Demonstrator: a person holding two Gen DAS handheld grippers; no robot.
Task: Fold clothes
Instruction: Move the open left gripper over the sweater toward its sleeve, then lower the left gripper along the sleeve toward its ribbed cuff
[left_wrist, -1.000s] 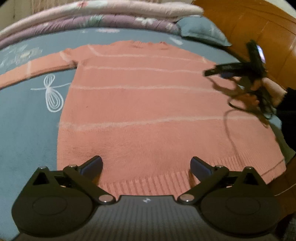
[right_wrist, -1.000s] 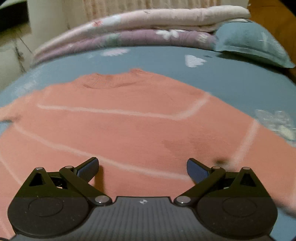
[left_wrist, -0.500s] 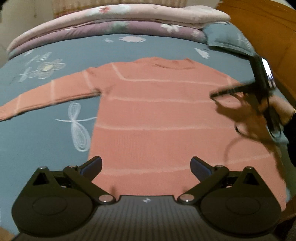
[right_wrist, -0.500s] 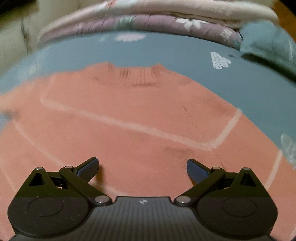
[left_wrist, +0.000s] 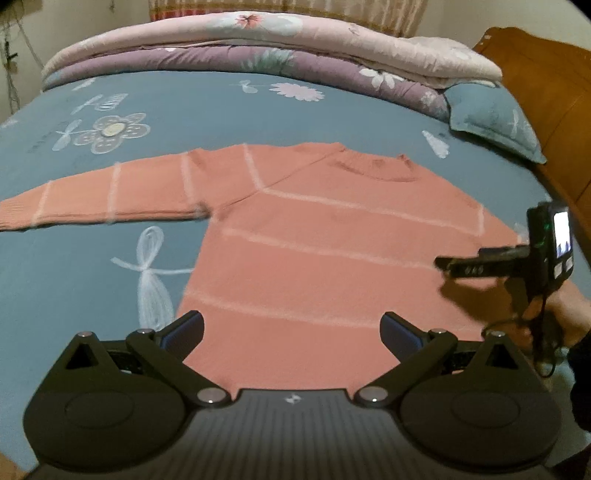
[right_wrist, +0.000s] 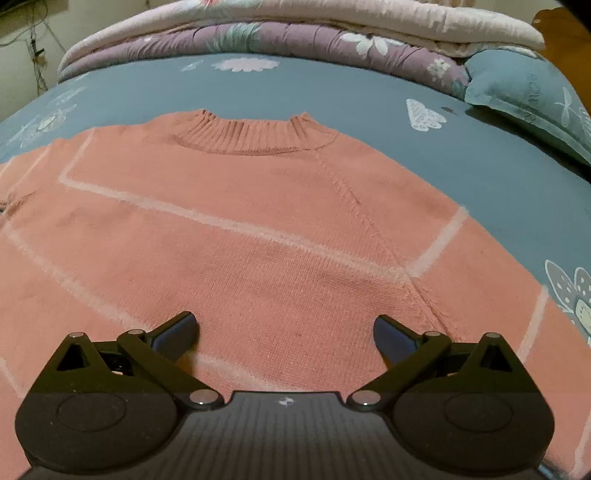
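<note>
One sweater: salmon-pink knit, spread flat and face up on the bed, neckline toward the far side. Ribbed round collar; thin pale stripes cross the body and sleeves; a raised raglan seam runs diagonally from the collar toward the armpit. One sleeve lies stretched straight out to the left in the left wrist view, four pale bands visible across it. The other sleeve runs off to the right in the right wrist view, only partly shown.

One bed sheet: blue-grey, smooth, printed with white flowers and dragonfly shapes.

Two folded quilts stacked at the far edge of the bed: the upper quilt pale pink with floral print, the lower quilt mauve with white flowers, both padded and soft-edged.

One pillow: blue-grey, matching the sheet, at the far right beside the quilts.

One wooden headboard: orange-brown, glossy, along the right edge.

Two grippers, black plastic with dark blue finger pads. Left gripper: fingers spread wide apart, holding nothing, above the lower body of the sweater. Right gripper: fingers likewise spread wide, empty, over the chest of the sweater just below the collar; seen from the side in the left wrist view, with a lit screen on its rear and a dangling cable.

One hand grips the right gripper's handle.
</note>
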